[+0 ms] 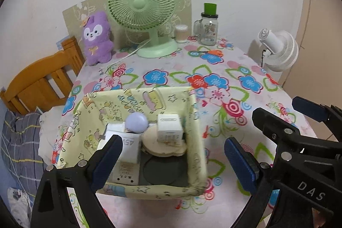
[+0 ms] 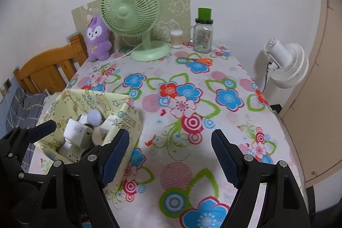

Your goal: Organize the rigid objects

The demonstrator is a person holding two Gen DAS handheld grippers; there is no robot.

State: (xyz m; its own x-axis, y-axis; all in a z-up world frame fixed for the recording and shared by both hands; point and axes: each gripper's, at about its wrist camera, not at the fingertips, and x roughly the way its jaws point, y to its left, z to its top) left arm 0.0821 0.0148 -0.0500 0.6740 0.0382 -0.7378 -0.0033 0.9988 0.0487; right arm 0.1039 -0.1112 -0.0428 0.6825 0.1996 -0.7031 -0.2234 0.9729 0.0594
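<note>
A yellow fabric storage box [image 1: 193,136] at the table's near-left holds a white 45W charger [image 2: 75,131], a lilac ball [image 1: 136,122], a white cube [image 1: 170,128], a beige disc [image 1: 162,145] and a dark disc [image 1: 163,171]. The left gripper [image 1: 173,160] hangs spread over the box, pinching nothing, while the right gripper [image 2: 170,155] is spread and empty over bare floral tablecloth [image 2: 213,99]. A plush [image 2: 98,42], green fan [image 2: 130,12], jar [image 2: 203,35] and scissors [image 2: 201,61] line the far edge, leaving the middle and right open.

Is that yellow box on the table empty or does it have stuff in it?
Not empty: the yellow box holds a white charger, a round bulb and other small items.
</note>
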